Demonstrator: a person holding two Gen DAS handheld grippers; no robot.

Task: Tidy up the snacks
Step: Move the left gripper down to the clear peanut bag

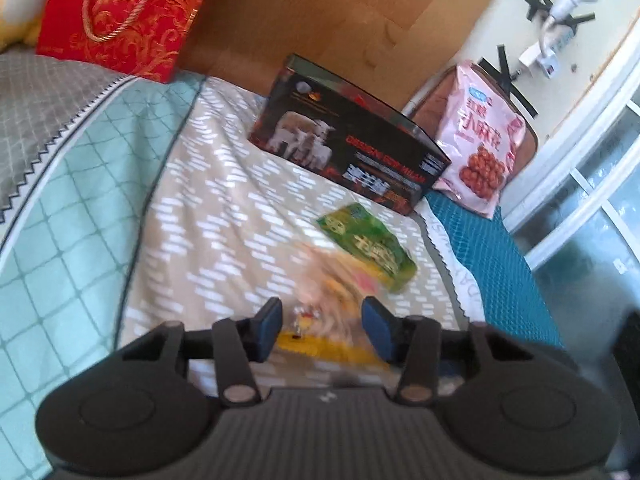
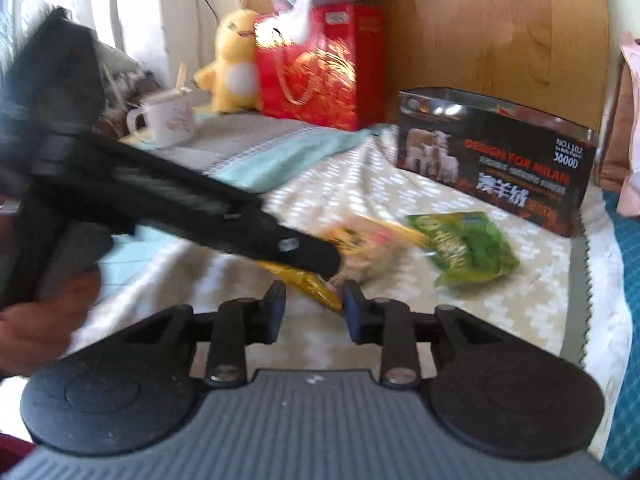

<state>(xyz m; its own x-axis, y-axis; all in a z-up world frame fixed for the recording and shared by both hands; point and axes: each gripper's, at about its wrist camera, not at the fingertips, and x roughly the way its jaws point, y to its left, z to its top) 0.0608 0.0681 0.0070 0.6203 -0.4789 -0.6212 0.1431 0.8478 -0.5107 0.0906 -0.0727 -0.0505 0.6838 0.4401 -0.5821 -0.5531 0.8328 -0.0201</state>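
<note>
Both grippers hover over the bed, pads apart and pressing on nothing. The left gripper has a blurred yellow snack packet just beyond its tips; the right gripper sits near it. A green snack bag lies toward the bed's far right edge, just before the black tin box. The quilt left of these lies open.

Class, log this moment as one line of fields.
left gripper: open over yellow snack packet | right gripper: open | green snack packet: on bed | black box: open
</note>
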